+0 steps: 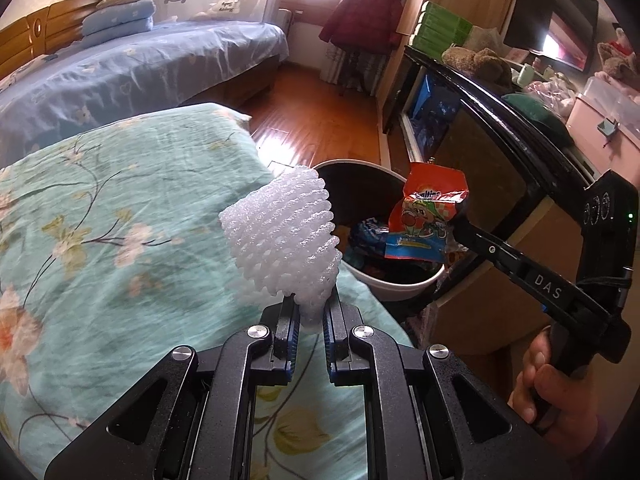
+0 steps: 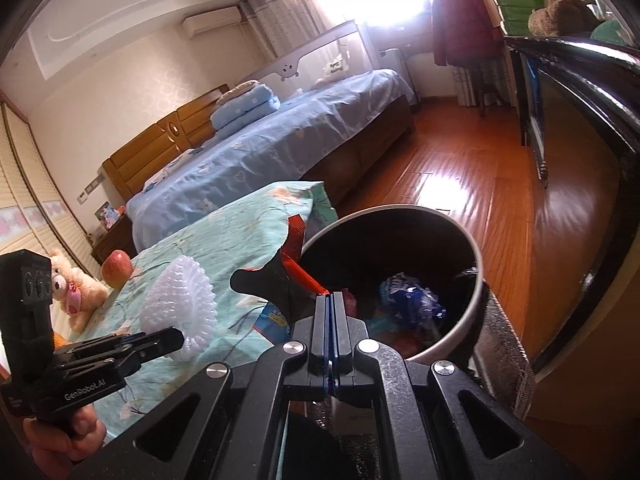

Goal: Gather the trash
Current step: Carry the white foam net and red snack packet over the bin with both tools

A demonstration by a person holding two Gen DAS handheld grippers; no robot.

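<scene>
The carrying step is in hand. On the left, a white foam net is pinched at its near end by the left tongs, narrowed on it, above the floral bedspread; its long axis is tilted up and away. To the right, an orange snack wrapper is clamped in the fully closed right tongs, hanging over the bin. Next, a release over the bin's mouth is judged necessary, wrapper first.

The trash bin mouth stands open above, its bottom part filled with wrappers. It sits wedged between the floral-covered bed edge and a dark cabinet, leaving only wooden floor free beyond.
</scene>
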